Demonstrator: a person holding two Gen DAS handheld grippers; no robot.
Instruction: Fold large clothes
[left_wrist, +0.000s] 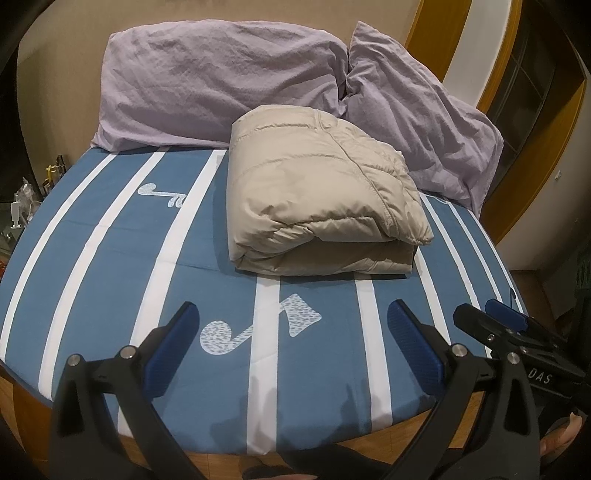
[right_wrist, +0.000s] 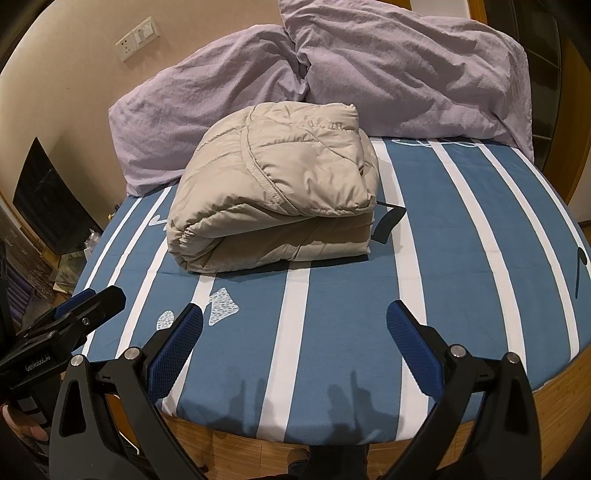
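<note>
Beige quilted fabric marks the folded puffer jacket (left_wrist: 325, 195), which in the left wrist view is seen lying as a compact bundle on the blue-and-white striped bedsheet (left_wrist: 92, 258). Behind the jacket, two lilac pillows (left_wrist: 221, 81) are propped against the wall, the jacket's far edge resting against them. In front of the jacket, above the foot of the bed, the left gripper (left_wrist: 291, 321) is held with its jaws spread wide and nothing between them. To its right, the right gripper (left_wrist: 495, 317) is partly seen, also well short of the jacket.

In the right wrist view, the jacket (right_wrist: 273, 192) is again shown folded, with a black strap (right_wrist: 388, 219) protruding at its right side. The right gripper (right_wrist: 295, 321) is held wide apart and unloaded in front of the jacket. The left gripper (right_wrist: 92, 299) is seen at the left edge.
</note>
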